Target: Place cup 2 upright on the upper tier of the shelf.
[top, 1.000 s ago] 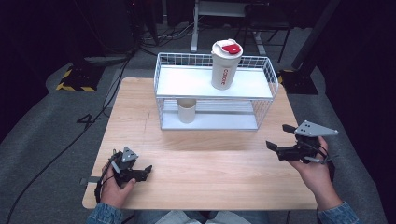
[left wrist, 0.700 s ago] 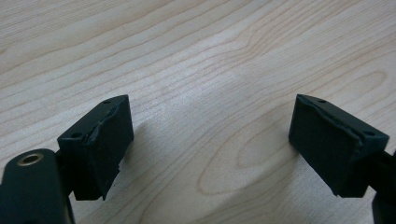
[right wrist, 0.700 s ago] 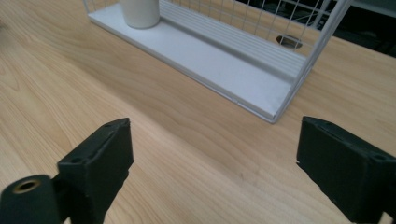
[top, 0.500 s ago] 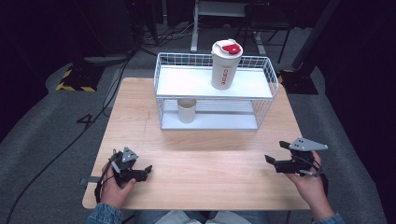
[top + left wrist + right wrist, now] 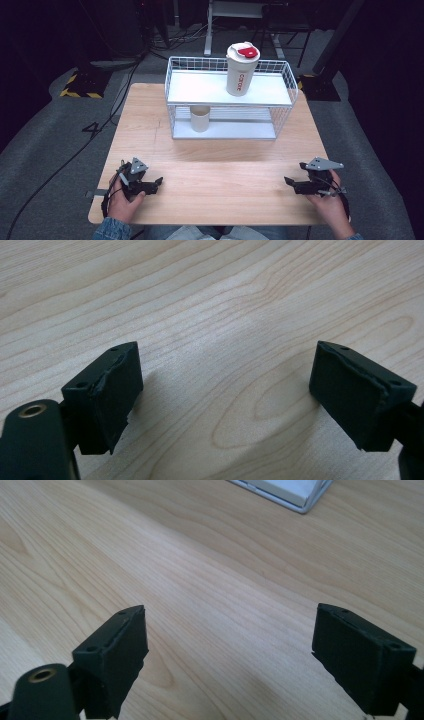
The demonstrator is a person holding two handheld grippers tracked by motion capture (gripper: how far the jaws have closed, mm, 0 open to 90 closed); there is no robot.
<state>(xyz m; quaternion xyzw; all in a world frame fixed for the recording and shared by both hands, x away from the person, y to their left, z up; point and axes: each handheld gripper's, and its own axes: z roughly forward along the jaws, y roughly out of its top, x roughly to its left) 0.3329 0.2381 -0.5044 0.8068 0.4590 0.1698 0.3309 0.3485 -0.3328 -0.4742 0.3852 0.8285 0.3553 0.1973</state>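
A white tumbler with a red lid (image 5: 241, 68) stands upright on the top shelf of a white wire rack (image 5: 280, 100) at the far side of the wooden table (image 5: 215, 170). A small beige cup (image 5: 200, 119) sits on the rack's lower shelf. My left gripper (image 5: 159, 181) rests low on the table near the front left, open, with bare wood between its pads (image 5: 115, 390). My right gripper (image 5: 288, 181) sits at the front right, also open, with nothing between its pads (image 5: 117, 655). A corner of the rack (image 5: 295, 492) appears ahead in the right gripper view.
Dark floor with cables surrounds the table. A yellow-and-black striped base (image 5: 80, 90) lies on the floor at the left, and a metal stand (image 5: 240, 10) is behind the rack. Bare wood lies between the two grippers.
My right gripper has come down and toward the front edge, settling low on the table. The left gripper has stayed put.
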